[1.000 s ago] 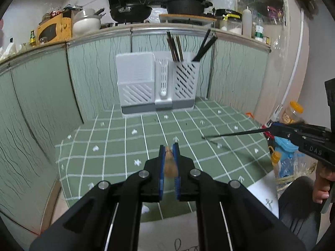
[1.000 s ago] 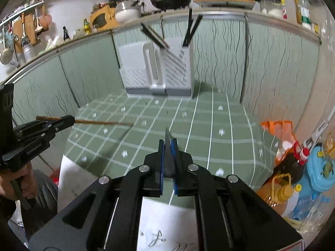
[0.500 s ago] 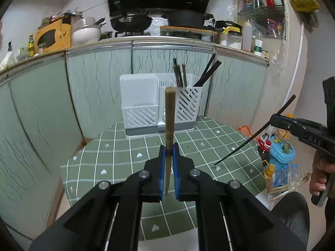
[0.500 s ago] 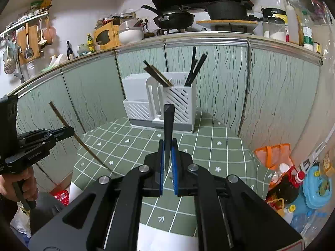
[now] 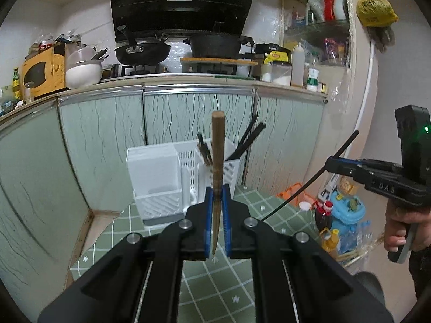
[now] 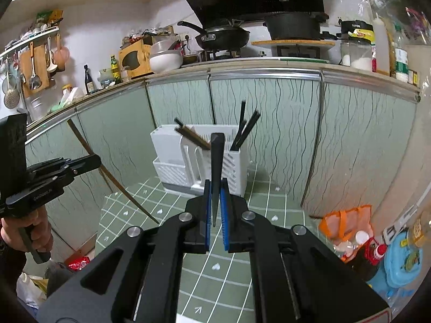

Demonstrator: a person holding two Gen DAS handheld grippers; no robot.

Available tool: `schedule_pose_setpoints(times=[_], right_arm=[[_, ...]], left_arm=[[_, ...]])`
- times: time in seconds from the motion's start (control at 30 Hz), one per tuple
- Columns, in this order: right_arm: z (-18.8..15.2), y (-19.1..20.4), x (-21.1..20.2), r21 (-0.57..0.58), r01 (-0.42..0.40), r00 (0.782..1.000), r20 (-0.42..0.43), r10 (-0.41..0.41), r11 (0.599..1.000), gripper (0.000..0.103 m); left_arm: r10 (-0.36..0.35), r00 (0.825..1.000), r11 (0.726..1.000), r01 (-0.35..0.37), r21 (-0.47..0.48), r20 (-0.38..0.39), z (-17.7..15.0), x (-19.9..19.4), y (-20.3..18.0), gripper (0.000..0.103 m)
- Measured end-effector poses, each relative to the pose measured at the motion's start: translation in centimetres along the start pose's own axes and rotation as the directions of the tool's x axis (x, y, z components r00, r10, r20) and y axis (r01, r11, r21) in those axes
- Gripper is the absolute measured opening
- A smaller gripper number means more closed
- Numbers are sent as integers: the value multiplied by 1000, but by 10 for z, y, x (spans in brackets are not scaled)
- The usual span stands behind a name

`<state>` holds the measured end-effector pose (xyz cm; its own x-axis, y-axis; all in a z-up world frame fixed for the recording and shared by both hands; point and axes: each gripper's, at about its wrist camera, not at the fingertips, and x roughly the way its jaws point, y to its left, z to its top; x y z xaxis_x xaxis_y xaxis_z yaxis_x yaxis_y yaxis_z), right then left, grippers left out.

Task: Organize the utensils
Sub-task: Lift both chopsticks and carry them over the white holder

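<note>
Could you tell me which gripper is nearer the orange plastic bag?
Right. The right gripper hovers on the side of the orange plastic bag; the left gripper is farther left.

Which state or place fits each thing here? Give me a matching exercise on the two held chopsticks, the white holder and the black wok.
Things:
1. brown chopstick
2. black chopstick
3. white holder
4. black wok

States or places:
a. on the stove
b. clamped in the right gripper
c. on the green checked cloth
d. clamped in the left gripper

Pairs: 1-d, 2-b, 3-c, 4-a
</note>
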<state>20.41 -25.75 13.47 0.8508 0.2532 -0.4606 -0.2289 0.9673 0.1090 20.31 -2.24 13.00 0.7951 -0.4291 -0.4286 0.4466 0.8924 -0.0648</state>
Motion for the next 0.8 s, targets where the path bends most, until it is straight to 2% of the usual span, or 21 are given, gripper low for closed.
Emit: schedule_pose_setpoints(times=[0.27, 0.53, 0.8], right_arm=[[49, -6, 9, -51, 9, 1000, 22, -8, 999, 6], [96, -10, 26, -102, -16, 999, 46, 20, 995, 6], [128, -21, 56, -74, -29, 998, 47, 33, 997, 6]], left_arm=[[-20, 999, 1000, 20, -11, 26, 40, 20, -1, 8], [-46, 996, 999, 46, 7, 80, 97, 41, -7, 8], [-53, 994, 998, 51, 26, 95, 130, 77, -7, 8]])
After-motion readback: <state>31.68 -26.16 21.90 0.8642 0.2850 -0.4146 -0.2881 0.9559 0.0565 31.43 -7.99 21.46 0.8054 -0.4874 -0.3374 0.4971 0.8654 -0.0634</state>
